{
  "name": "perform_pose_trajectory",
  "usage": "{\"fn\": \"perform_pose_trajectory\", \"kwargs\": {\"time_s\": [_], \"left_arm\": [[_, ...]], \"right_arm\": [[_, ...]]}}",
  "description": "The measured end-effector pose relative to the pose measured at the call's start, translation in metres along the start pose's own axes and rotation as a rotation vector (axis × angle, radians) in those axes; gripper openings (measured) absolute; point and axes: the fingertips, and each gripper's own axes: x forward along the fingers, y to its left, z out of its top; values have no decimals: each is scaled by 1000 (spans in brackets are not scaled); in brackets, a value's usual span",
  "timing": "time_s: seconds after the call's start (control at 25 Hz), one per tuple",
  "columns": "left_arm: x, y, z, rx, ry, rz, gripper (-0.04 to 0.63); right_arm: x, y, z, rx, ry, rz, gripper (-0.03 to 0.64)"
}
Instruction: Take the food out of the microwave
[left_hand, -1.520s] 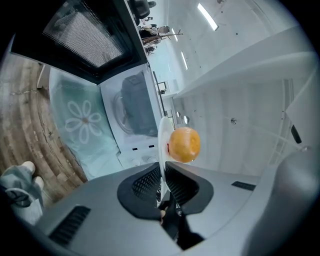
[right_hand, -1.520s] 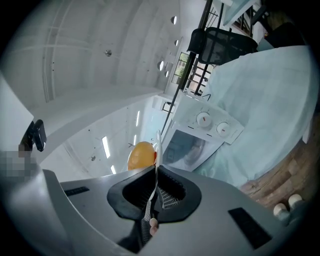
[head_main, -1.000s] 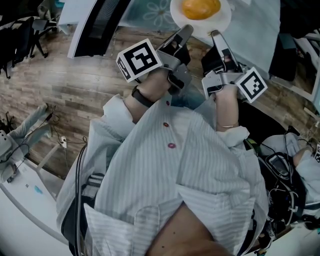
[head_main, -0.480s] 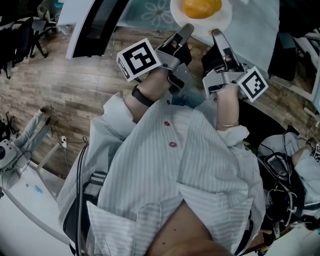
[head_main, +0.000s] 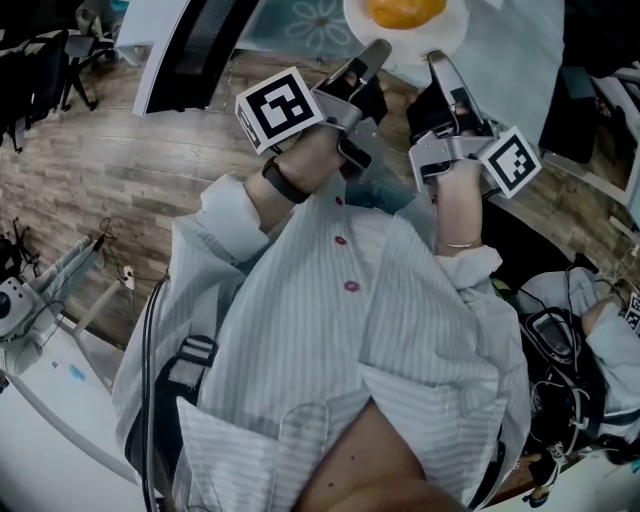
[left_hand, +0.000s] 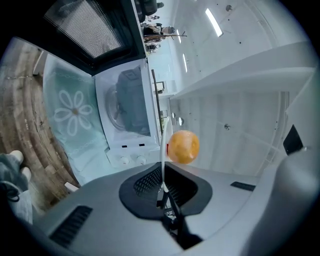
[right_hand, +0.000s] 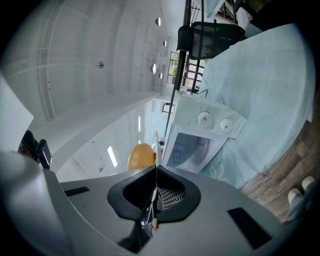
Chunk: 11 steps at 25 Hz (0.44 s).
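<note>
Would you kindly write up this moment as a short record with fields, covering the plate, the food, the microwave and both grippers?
plate: white plate, held outside the microwave
food: round orange piece, on the plate
microwave: white, door open
left gripper: shut on the plate's rim
right gripper: shut on the plate's rim
cloth: pale floral cloth under the microwave

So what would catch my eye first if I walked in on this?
The bright orange food on a white plate at the top of the head view stands out first. The left gripper and the right gripper each pinch the plate's near rim and hold it between them. Beyond the plate, in the left gripper view, a white microwave stands with its door open.
</note>
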Motion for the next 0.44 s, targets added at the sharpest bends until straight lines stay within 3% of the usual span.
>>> {"fn": "perform_pose_trajectory", "kwargs": {"time_s": [0.44], "left_arm": [[32,-3,12,34,81,-31,20]], "right_arm": [[15,-4,25,-16,-27,-15,37]]}}
